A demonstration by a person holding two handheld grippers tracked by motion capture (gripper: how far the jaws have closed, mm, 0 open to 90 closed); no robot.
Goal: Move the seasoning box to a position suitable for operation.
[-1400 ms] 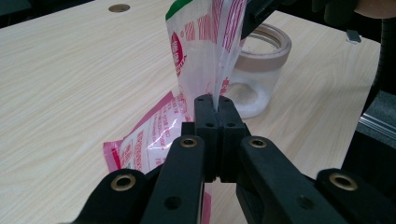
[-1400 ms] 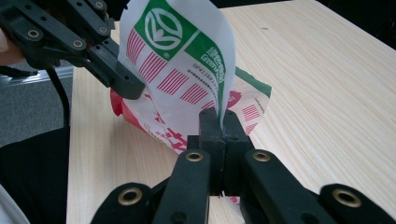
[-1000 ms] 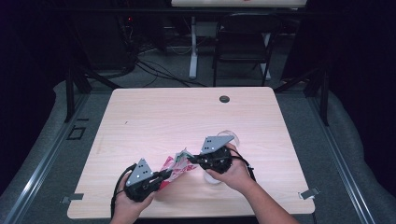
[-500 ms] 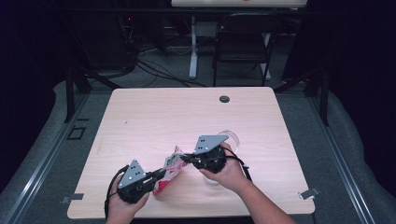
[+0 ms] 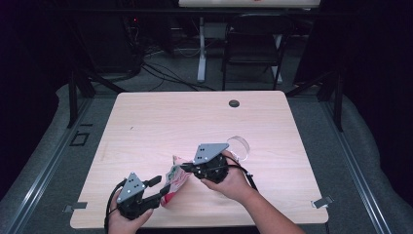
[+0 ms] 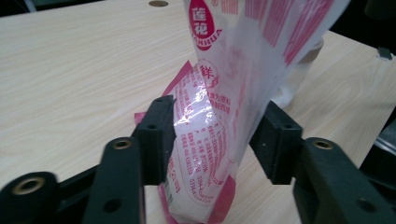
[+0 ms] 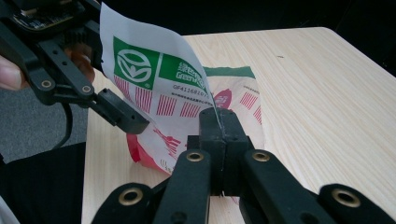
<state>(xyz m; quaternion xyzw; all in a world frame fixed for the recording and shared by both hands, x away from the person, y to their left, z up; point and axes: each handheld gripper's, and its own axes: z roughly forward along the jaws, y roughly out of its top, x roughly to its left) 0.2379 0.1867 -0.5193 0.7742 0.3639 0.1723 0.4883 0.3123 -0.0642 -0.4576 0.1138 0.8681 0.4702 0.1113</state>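
A red, white and green printed plastic bag (image 5: 174,176) stands on the wooden table (image 5: 195,122) near its front edge. My right gripper (image 5: 185,168) is shut on the bag's top edge (image 7: 154,88), its jaws pressed together on the film (image 7: 219,123). My left gripper (image 5: 162,190) sits low at the front left, and its jaws have just been opening. In the left gripper view the bag's lower part (image 6: 224,93) stands between the spread jaws of the left gripper (image 6: 217,140), with a small gap at the right pad (image 6: 275,140). The right gripper view shows the left gripper (image 7: 116,114) beside the bag.
A clear plastic container (image 5: 238,146) lies just behind the right hand. A small black round cap (image 5: 234,103) sits in the tabletop near the far edge. Behind the table stands a dark chair (image 5: 253,48) among cables on the floor.
The left gripper's jaws have opened around the bag's lower part. The right gripper has shifted a little to the left, still holding the bag's top.
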